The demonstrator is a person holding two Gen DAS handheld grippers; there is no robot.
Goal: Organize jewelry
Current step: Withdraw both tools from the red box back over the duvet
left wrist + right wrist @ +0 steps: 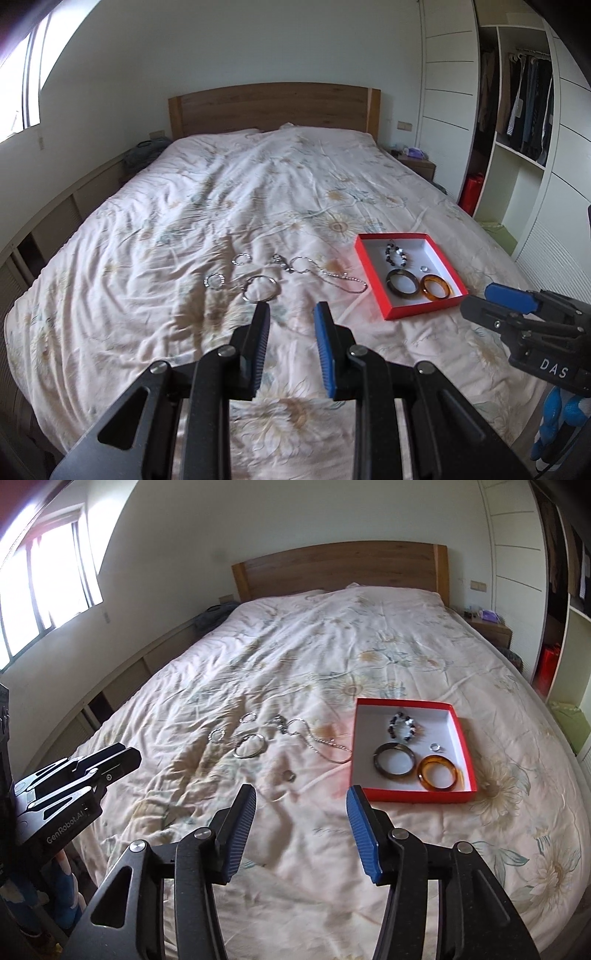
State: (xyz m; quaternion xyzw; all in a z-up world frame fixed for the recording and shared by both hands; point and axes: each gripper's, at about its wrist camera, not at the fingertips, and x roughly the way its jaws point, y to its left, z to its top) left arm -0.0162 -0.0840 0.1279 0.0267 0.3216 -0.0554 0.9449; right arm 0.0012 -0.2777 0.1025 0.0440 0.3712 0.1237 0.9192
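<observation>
Black linkages and blue-padded jaws fill the bottom of both wrist views. From the left wrist camera the left gripper [291, 314] hangs above the flowered bedspread [207, 206] with its jaws apart and nothing between them. The right gripper [301, 797] likewise hangs over the bed with its jaws spread wide and empty; in the left view it shows at 3 o'clock, near the red box's front corner.

That red box [391, 310], shallow and white inside, sits on the bedspread at about 2 o'clock from the left jaws. Inside it lie a dark bangle [394, 763] and an amber bangle [440, 774] side by side along the near wall, a small silver ring [436, 747] just beyond them, and a black-and-white bead bracelet [403, 725] toward the far wall.

Loose pieces lie on the bedspread at 9 o'clock from the box. A silver chain necklace [338, 277] trails toward the box's left wall and ends just beside it; whether it touches cannot be told. At its far end is a small dark clustered piece [282, 261]. A large silver bangle [259, 289] lies directly past the left jaw tip at 12 o'clock, with two smaller silver hoops [215, 281] at 10 and 11 o'clock from it. In the right wrist view, a small ring [288, 775] rests alone on the cloth at 12 o'clock from the right jaws, nearer than the other loose pieces.

A wooden headboard [273, 107] closes the far end of the bed.
</observation>
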